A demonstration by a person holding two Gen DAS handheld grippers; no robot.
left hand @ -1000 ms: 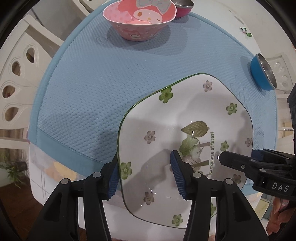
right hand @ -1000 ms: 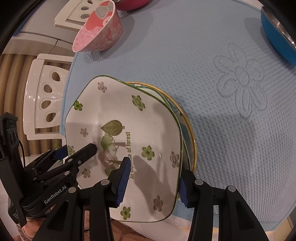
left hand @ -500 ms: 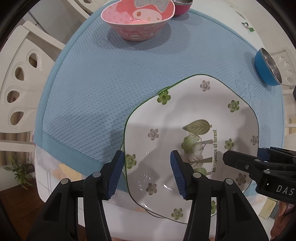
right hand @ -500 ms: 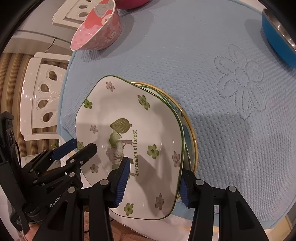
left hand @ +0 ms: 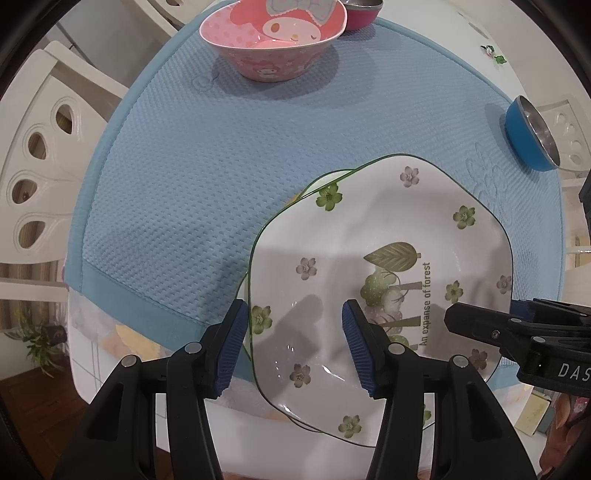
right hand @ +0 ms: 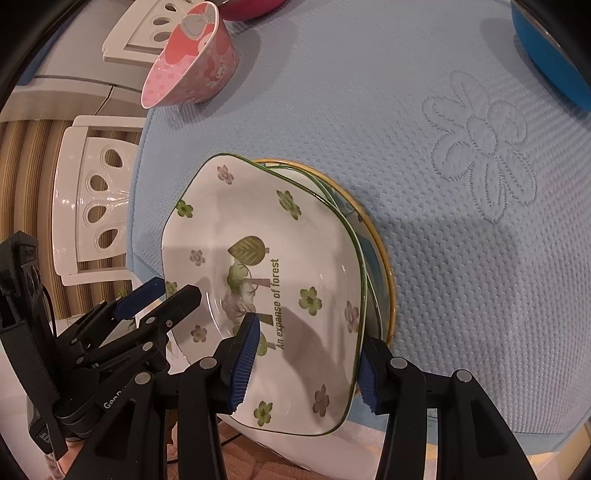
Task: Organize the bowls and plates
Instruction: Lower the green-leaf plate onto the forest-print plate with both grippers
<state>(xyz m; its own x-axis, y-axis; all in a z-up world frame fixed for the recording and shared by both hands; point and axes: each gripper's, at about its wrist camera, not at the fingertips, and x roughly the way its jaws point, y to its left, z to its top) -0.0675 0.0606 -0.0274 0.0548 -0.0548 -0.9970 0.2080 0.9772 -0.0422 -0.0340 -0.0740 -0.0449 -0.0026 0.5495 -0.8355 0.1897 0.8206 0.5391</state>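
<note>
Covering the bench, the blue mat (left hand: 207,177) carries the stack: the floral plate (left hand: 373,236) now lies atop the yellow-rimmed plate (right hand: 384,280), nearer the mat's front edge, having shifted across the left wrist view over the last second, which suggests the plates are stacked and the bowls remain to be gathered. Left tool (left hand: 293,345) straddles the plate's near-left rim, its jaws having just opened a little, pads seemingly clear of it; right tool (right hand: 306,363) brackets the right rim, though contact cannot be told. Standing well apart at the far edge are the pink bowl (left hand: 273,40), a magenta bowl (left hand: 360,13) just behind it, and the blue bowl (left hand: 532,138); nothing blocks the way.
</note>
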